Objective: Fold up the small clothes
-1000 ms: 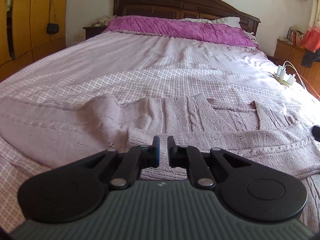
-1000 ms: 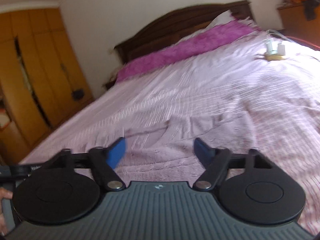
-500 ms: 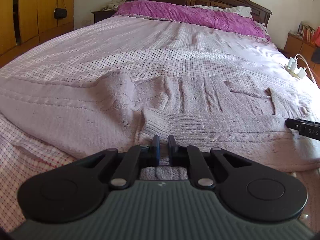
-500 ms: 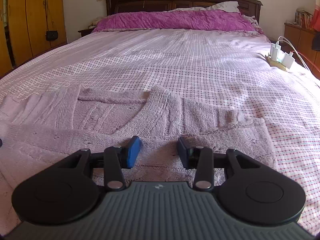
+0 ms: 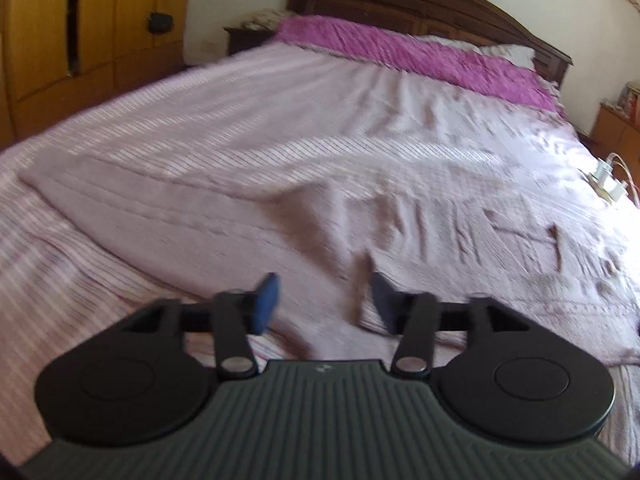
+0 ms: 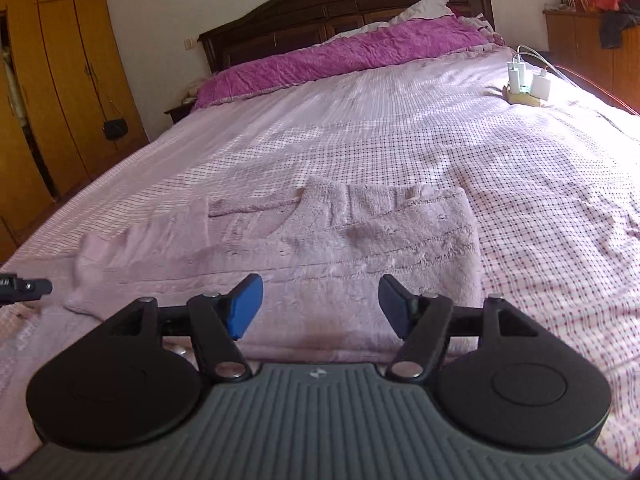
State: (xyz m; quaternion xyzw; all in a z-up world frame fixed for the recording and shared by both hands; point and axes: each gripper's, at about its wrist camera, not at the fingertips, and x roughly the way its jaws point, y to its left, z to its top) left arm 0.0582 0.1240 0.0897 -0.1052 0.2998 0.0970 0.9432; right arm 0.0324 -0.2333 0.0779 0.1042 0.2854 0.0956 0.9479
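Your left gripper (image 5: 322, 300) has its jaws wide and empty, hovering just over the near edge of the pink knit sweater (image 5: 400, 232). That view is motion-blurred, so fine detail is hard to read. The sweater lies flat on the bed (image 5: 280, 120), spread across its near part, with one long sleeve (image 5: 160, 204) stretched out to the left, unfolded. Toward the middle, the neckline (image 6: 296, 196) faces the headboard and a band of fabric lies doubled along the near edge. On the right, the sweater's side edge looks straight and square. Your right gripper (image 6: 320, 304) also has jaws wide, nothing held, just above the near hem.

Judged step: between folds, both grippers free. Next likely needs the left sleeve: take your left gripper out to the cuff, close on it, carry it across the body. Keep the right one ready to pin the body so it doesn't drag.
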